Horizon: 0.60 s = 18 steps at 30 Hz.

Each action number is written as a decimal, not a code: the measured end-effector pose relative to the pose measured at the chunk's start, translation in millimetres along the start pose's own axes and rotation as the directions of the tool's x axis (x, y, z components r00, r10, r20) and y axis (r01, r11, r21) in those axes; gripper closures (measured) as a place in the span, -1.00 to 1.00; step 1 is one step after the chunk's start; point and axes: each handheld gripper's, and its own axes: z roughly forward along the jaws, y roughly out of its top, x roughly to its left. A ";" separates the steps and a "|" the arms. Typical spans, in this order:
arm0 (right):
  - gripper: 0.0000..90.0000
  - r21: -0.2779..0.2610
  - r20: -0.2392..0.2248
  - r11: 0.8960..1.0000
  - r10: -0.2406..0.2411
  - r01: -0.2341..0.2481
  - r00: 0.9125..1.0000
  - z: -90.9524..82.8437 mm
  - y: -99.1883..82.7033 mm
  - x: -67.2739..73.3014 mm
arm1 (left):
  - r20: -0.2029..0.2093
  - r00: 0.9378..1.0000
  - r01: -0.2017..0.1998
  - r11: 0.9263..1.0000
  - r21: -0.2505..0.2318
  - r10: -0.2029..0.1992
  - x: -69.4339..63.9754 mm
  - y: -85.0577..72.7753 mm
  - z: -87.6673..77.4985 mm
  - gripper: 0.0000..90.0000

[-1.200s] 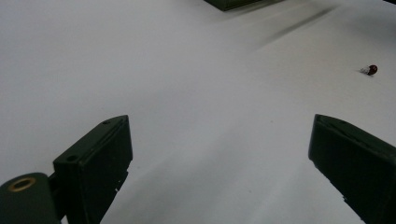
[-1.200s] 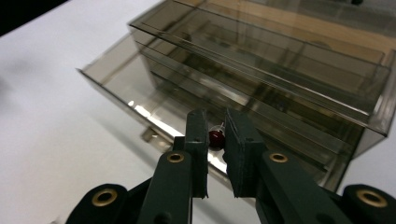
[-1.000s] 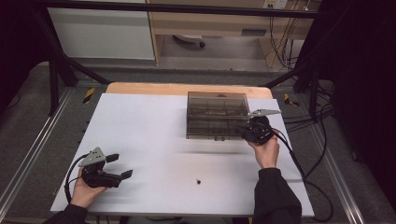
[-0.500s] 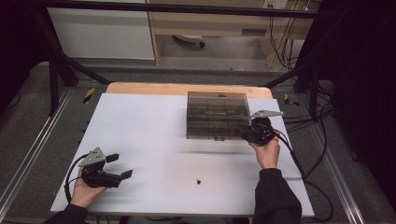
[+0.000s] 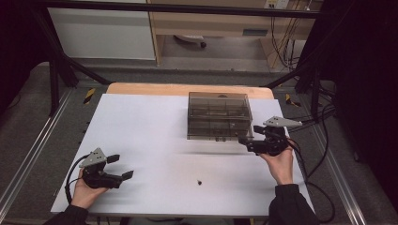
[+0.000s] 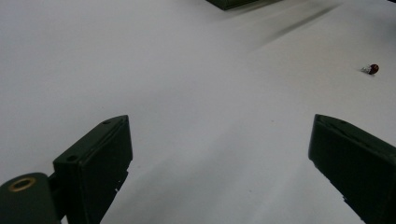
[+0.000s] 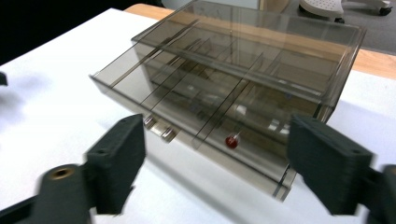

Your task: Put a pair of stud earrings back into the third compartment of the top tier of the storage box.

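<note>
A smoky clear plastic organiser box (image 5: 218,114) stands at the table's back right. Its lower drawer (image 7: 196,116) is pulled out a little and has two small knobs (image 7: 159,128). A small red bead (image 7: 230,141) lies in one drawer compartment. My right gripper (image 5: 245,142) is open just in front of the box's right front corner, holding nothing. Its jaws stand wide apart before the drawer in the right gripper view (image 7: 215,154). My left gripper (image 5: 120,167) rests open near the front left edge, empty (image 6: 219,158). Another small red bead (image 5: 199,182) (image 6: 372,69) lies loose on the table.
The white table top (image 5: 150,136) has a wooden strip along its far edge (image 5: 150,89). Black frame bars and cables (image 5: 324,117) run along the right side. Grey floor and rails flank the table.
My right gripper has drawn back slightly from the box front, toward the person. The left gripper has stayed where it was.
</note>
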 end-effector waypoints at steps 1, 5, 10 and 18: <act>-0.67 0.005 -0.007 1.000 -0.004 0.004 1.000 -1.5 -2.1 2.8 | 0.001 1.000 -0.001 1.000 0.000 0.001 -0.1 0.1 0.0 -0.86; -0.82 0.014 -0.021 1.000 0.001 -0.001 1.000 -3.3 -9.9 12.5 | 0.000 1.000 -0.002 1.000 0.001 0.002 -0.4 0.1 -0.1 -0.86; -0.95 0.040 -0.026 0.999 -0.017 0.018 1.000 -0.1 -23.1 25.4 | -0.001 1.000 -0.001 1.000 0.000 0.001 -0.1 0.1 -0.2 -0.86; -0.98 0.052 -0.047 0.999 -0.014 0.016 0.999 5.7 -40.0 38.4 | -0.004 1.000 -0.001 1.000 0.003 0.001 -0.2 0.1 0.0 -0.86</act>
